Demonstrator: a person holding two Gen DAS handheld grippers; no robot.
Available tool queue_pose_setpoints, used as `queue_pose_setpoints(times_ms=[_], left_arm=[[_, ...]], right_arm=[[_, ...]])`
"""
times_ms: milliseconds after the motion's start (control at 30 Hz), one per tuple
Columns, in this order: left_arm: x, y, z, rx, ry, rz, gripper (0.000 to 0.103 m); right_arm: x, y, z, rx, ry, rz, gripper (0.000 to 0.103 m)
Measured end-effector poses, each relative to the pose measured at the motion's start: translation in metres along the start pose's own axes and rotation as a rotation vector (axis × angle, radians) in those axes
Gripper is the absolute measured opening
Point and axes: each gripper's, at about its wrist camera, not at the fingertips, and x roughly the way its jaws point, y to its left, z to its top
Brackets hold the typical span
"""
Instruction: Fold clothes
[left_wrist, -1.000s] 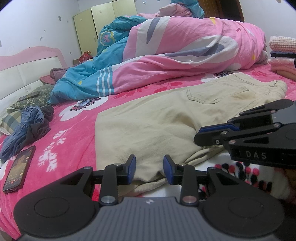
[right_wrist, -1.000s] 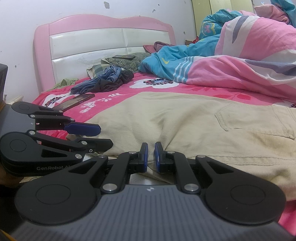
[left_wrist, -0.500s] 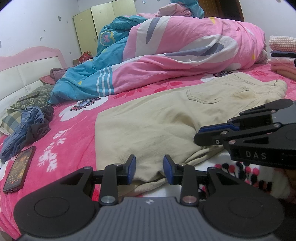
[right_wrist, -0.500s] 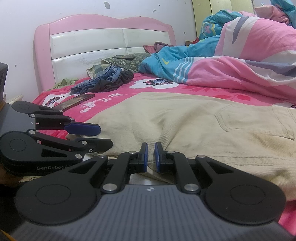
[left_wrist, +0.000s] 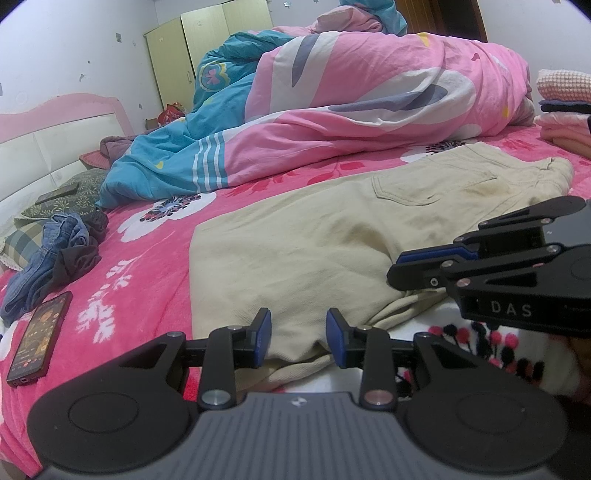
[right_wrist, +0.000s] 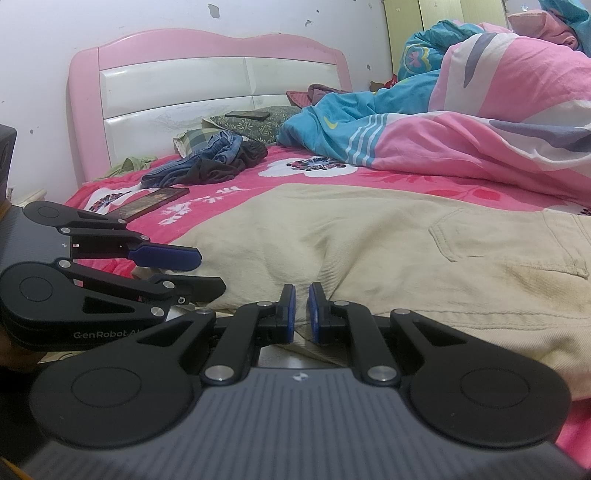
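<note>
Beige trousers (left_wrist: 314, 240) lie spread flat on the pink flowered bed sheet (left_wrist: 147, 280), back pocket up. My left gripper (left_wrist: 298, 332) is at their near hem, jaws partly apart, and the hem lies between the pads without being pressed. In the right wrist view the trousers (right_wrist: 406, 240) fill the middle and the left gripper (right_wrist: 210, 271) comes in side-on from the left. My right gripper (right_wrist: 301, 314) is shut on a pinch of the trousers' near edge, and creases run toward it. From the left wrist view the right gripper (left_wrist: 397, 267) reaches in from the right.
A phone (left_wrist: 35, 339) lies on the sheet at the left, beside a heap of jeans and dark clothes (left_wrist: 55, 254). A bunched pink and blue quilt (left_wrist: 351, 110) fills the far side. Folded clothes (left_wrist: 561, 110) are stacked at far right. The pink headboard (right_wrist: 203, 81) stands behind pillows.
</note>
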Motion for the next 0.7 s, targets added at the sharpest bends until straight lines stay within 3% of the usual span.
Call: queue_pose_setpoints(times_ms=[400, 533, 700], left_arm=[[0.000, 0.000, 0.000, -0.001, 0.000, 0.001, 0.034], [0.000, 0.001, 0.000, -0.005, 0.000, 0.000, 0.034], [0.000, 0.002, 0.000, -0.010, 0.001, -0.003, 0.034]], right_arm=[[-0.001, 0.000, 0.001, 0.002, -0.001, 0.002, 0.007], [-0.009, -0.003, 0.006, 0.007, 0.002, 0.030, 0.013], [-0.033, -0.007, 0.019, -0.060, -0.018, -0.070, 0.015]])
